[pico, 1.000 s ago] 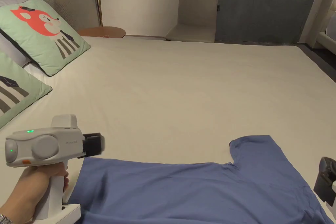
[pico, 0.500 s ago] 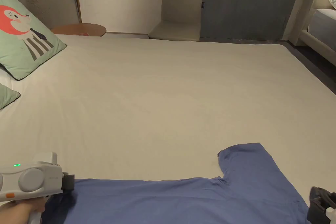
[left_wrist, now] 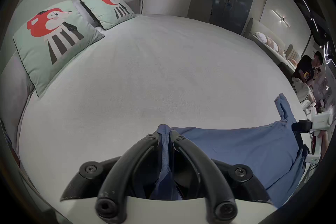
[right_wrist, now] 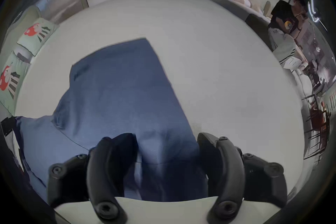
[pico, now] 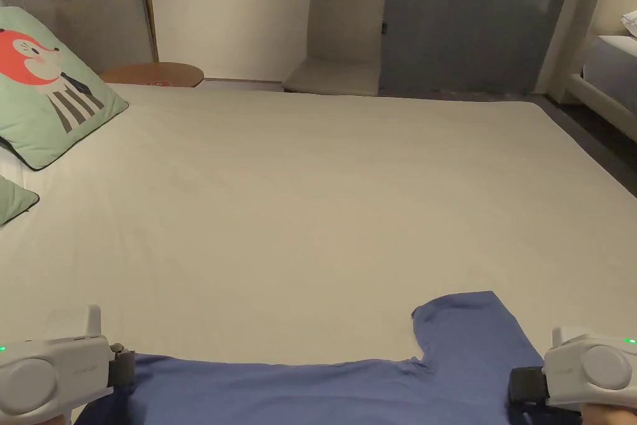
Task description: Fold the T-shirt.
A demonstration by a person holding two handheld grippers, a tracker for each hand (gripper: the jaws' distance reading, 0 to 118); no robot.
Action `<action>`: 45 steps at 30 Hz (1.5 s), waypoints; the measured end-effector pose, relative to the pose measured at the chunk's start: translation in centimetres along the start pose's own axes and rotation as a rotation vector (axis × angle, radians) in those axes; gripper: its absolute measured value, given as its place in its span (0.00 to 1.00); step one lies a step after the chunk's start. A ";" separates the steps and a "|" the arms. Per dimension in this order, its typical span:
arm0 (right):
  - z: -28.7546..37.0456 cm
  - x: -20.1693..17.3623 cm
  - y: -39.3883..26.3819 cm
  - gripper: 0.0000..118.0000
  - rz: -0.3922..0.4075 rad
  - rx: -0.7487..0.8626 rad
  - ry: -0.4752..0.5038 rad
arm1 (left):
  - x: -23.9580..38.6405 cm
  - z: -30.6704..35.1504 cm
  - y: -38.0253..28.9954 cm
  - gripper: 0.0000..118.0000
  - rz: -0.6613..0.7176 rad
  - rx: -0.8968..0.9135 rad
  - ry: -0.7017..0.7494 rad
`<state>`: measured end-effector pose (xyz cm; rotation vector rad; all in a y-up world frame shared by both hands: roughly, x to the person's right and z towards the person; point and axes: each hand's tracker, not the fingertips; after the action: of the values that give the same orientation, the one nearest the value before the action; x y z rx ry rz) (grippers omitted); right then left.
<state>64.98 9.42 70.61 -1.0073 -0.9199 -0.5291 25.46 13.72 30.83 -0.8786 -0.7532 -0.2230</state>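
Lying along the bed's (pico: pixel 323 196) near edge, the blue T-shirt (pico: pixel 348 392) is pinched at its hem by the left gripper (left_wrist: pixel 168 137); the right gripper's (right_wrist: pixel 166 138) jaws are spread over the sleeve end.

A pale bed (pico: pixel 323 196) is carrying a blue T-shirt (pico: pixel 373 389) at its near edge and fox-print pillows (pico: pixel 43 90) along its left edge.

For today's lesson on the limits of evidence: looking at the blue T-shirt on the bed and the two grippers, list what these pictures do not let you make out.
- T-shirt: near half cut off by the head view's bottom edge.
- Left gripper: cloth inside hidden by its jaws in the left gripper view.
- Right gripper: open; the blurred right gripper view does not show whether it touches the shirt.
- Sleeve: hem detail too small.
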 end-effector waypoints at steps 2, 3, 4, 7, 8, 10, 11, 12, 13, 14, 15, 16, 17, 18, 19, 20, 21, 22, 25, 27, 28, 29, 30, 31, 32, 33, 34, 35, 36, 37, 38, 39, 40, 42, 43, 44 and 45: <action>1.3 0.0 0.0 0.27 0.002 0.020 0.027 | -0.2 0.4 0.1 0.03 0.003 0.002 0.001; 2.2 0.0 -0.1 0.05 0.012 0.038 0.053 | -0.3 0.7 0.2 0.03 0.005 0.005 0.002; 2.7 0.0 -0.3 0.04 0.026 0.046 0.046 | -0.4 1.1 0.2 0.03 0.006 0.008 0.002; 5.8 -0.1 -0.9 0.04 0.083 0.088 0.084 | -0.5 2.7 0.4 0.03 0.011 0.019 -0.010; 7.2 0.1 -1.2 0.04 0.098 0.121 0.081 | -0.6 3.6 0.3 0.03 0.012 0.025 -0.011; 9.6 0.8 -1.9 0.04 0.080 0.157 0.101 | -0.9 5.3 0.1 0.03 0.013 0.038 -0.009; 11.1 1.3 -2.4 0.04 0.071 0.173 0.117 | -1.1 6.3 -0.2 0.03 0.013 0.043 -0.014; 12.4 1.7 -2.9 0.04 0.070 0.192 0.124 | -1.4 7.3 -0.5 0.03 0.015 0.046 -0.018; 13.6 1.9 -3.5 0.04 0.078 0.200 0.126 | -1.7 8.3 -0.9 0.03 0.020 0.048 -0.022; 14.9 2.2 -4.3 0.04 0.087 0.217 0.131 | -2.0 9.5 -1.5 0.03 0.022 0.052 -0.027; 16.3 2.5 -5.2 0.04 0.095 0.230 0.134 | -2.4 10.7 -2.2 0.03 0.023 0.057 -0.030; 17.3 2.7 -6.0 0.04 0.096 0.237 0.135 | -2.7 11.6 -2.8 0.03 0.028 0.061 -0.032; 18.5 3.1 -7.1 0.04 0.098 0.244 0.142 | -3.1 12.8 -3.8 0.03 0.038 0.064 -0.036; 19.4 3.2 -8.1 0.04 0.100 0.250 0.144 | -3.5 13.7 -4.7 0.03 0.043 0.062 -0.040; 20.0 3.4 -9.0 0.04 0.102 0.255 0.145 | -3.6 14.5 -5.5 0.03 0.044 0.059 -0.040; 20.8 3.6 -10.2 0.04 0.107 0.257 0.147 | -3.9 15.3 -6.6 0.03 0.044 0.056 -0.040; 21.4 3.8 -11.4 0.04 0.109 0.256 0.150 | -4.2 16.0 -7.8 0.03 0.042 0.047 -0.040; 21.7 3.8 -12.4 0.04 0.113 0.249 0.153 | -4.4 16.5 -8.8 0.03 0.036 0.036 -0.037; 22.4 3.8 -16.1 0.04 0.142 0.220 0.141 | -5.0 17.5 -12.2 0.03 0.032 -0.009 -0.019; 21.9 3.7 -18.4 0.04 0.168 0.180 0.115 | -5.4 17.6 -14.5 0.03 0.035 -0.049 -0.014; 21.7 3.7 -19.3 0.04 0.173 0.170 0.106 | -5.5 17.6 -15.2 0.03 0.039 -0.062 -0.014; 21.2 3.6 -20.3 0.04 0.175 0.152 0.097 | -5.7 17.4 -16.2 0.03 0.044 -0.068 -0.014; 20.1 4.3 -20.6 0.04 0.169 0.134 0.096 | -5.8 17.3 -16.9 0.03 0.049 -0.083 -0.011; 19.4 4.4 -21.5 0.04 0.156 0.119 0.095 | -5.9 16.9 -17.5 0.03 0.058 -0.095 -0.008; 18.9 4.4 -22.1 0.04 0.156 0.110 0.093 | -6.0 16.7 -18.1 0.03 0.062 -0.101 -0.007; 18.5 4.3 -22.6 0.04 0.159 0.101 0.084 | -6.0 16.5 -18.5 0.03 0.063 -0.108 -0.003; 17.9 4.5 -23.0 0.04 0.155 0.094 0.079 | -6.1 16.3 -18.9 0.03 0.064 -0.110 -0.001; 17.3 4.5 -23.4 0.04 0.158 0.093 0.073 | -6.5 15.6 -19.3 0.03 0.065 -0.111 -0.001; 16.7 4.4 -23.7 0.04 0.166 0.087 0.057 | -6.7 15.2 -19.5 0.03 0.063 -0.113 0.002; 16.3 4.4 -23.9 0.04 0.164 0.084 0.050 | -6.7 14.9 -19.7 0.03 0.064 -0.115 0.008; 15.9 4.5 -24.1 0.04 0.162 0.083 0.051 | -6.8 14.7 -19.8 0.03 0.067 -0.114 0.011; 15.6 4.5 -24.3 0.04 0.158 0.082 0.049 | -7.0 14.4 -19.9 0.03 0.070 -0.112 0.011; 15.3 4.4 -24.5 0.04 0.154 0.082 0.048 | -7.1 14.3 -19.9 0.03 0.073 -0.107 0.010; 15.1 4.4 -25.0 0.16 0.159 0.111 0.039 | -7.3 14.4 -20.0 0.16 0.089 -0.081 0.000; 15.2 4.3 -25.2 0.30 0.158 0.125 0.039 | -7.3 14.6 -20.0 0.35 0.095 -0.063 0.002; 15.6 4.3 -25.3 0.38 0.160 0.140 0.029 | -7.2 15.1 -20.0 0.42 0.088 -0.020 0.012; 16.0 4.2 -25.4 0.38 0.166 0.150 0.001 | -7.2 15.7 -20.0 0.42 0.074 0.023 0.031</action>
<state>41.81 12.02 89.96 -0.9373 -0.8532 -0.3160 2.94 12.13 44.55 -0.8779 -0.6917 -0.1621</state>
